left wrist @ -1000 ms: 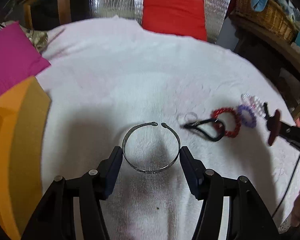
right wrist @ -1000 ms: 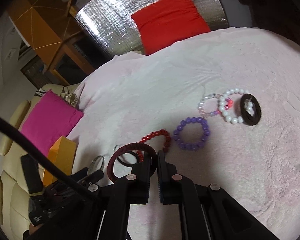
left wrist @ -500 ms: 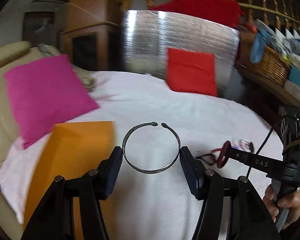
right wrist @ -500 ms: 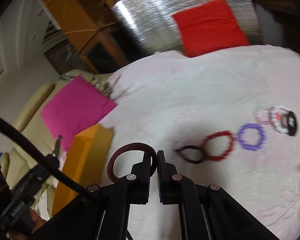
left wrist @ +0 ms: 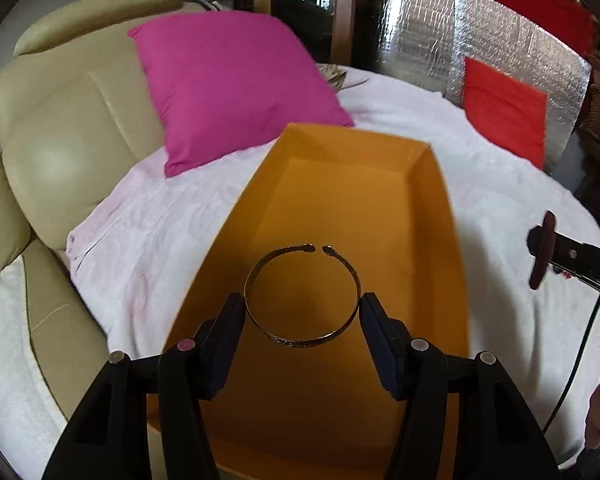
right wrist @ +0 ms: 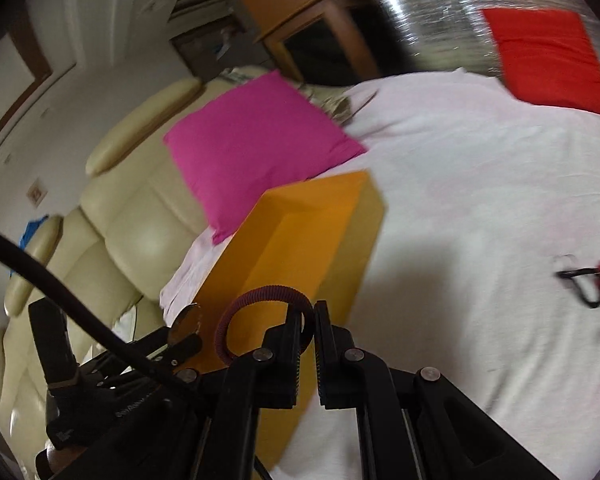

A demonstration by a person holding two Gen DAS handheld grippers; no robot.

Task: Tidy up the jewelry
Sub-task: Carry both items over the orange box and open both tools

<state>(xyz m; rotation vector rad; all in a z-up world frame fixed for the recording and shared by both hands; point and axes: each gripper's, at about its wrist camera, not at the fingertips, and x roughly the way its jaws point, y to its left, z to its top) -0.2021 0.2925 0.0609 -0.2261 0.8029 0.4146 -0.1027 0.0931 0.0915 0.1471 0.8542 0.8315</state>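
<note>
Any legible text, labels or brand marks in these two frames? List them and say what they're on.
Nothing reads cleanly in either view.
Black housing, lower left of the right wrist view: faint raised lettering, too blurred to read.
Orange box, metal cuff in the left tool, maroon band in the right tool: no markings seen.
</note>
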